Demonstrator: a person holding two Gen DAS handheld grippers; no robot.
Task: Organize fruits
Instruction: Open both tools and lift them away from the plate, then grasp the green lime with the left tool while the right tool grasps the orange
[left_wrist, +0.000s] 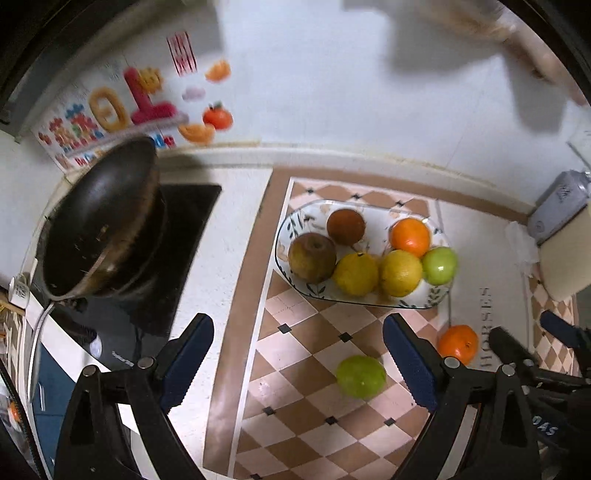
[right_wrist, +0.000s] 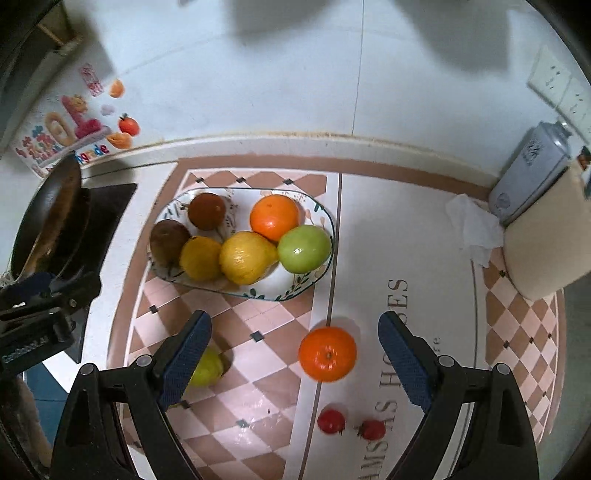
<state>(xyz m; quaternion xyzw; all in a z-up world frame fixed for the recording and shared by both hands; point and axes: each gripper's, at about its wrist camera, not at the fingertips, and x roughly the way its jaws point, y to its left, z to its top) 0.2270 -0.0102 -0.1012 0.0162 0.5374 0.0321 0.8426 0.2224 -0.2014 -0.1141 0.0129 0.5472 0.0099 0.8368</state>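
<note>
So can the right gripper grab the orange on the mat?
Probably yes: the round orange lies alone on the mat between the right gripper's open jaws, nothing covering it.

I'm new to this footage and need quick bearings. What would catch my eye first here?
First, the oval patterned plate on the checkered mat, piled with six fruits: two brown, two yellow, an orange and a green one. Nearer the camera, a loose orange, a green fruit and two small red fruits lie on the mat off the plate. A dark pan sits on the stove at left, and both the left gripper and right gripper hang open above.
</note>
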